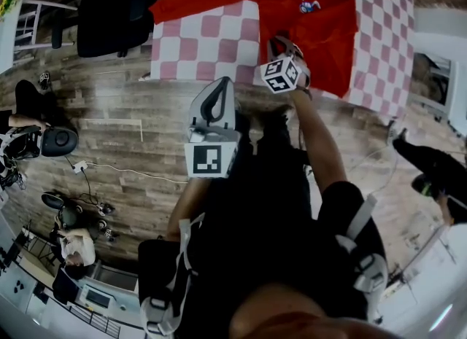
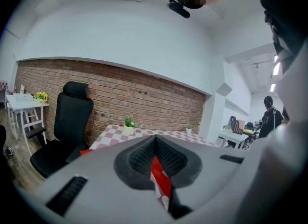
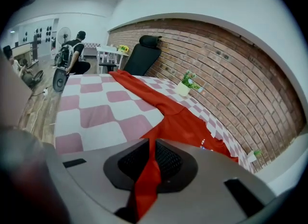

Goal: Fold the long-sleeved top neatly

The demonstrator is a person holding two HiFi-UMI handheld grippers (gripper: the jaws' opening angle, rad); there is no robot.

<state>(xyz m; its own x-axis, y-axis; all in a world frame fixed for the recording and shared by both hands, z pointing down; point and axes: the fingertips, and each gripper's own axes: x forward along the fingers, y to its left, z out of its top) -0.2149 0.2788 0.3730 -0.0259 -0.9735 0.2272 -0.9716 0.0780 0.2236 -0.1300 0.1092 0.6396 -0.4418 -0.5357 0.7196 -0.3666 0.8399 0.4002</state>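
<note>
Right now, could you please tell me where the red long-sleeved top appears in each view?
Head view: the red long-sleeved top lies spread at top centre-right, one sleeve stretching left.
Left gripper view: a red sliver low centre, seen past the jaws.
Right gripper view: across the middle, an edge pinched in the jaws.
Shared landmark: the pink-and-white checked tablecloth.

No words or numbers are coming through clearly from where I am standing. A small printed motif (image 1: 309,5) is showing on the chest of the red top (image 1: 328,39), but it is too tiny to read. The cubes on the left tool (image 1: 219,86) and right tool (image 1: 281,41) are carrying black-and-white square markers (image 1: 211,159), which are patterns rather than letters.
</note>
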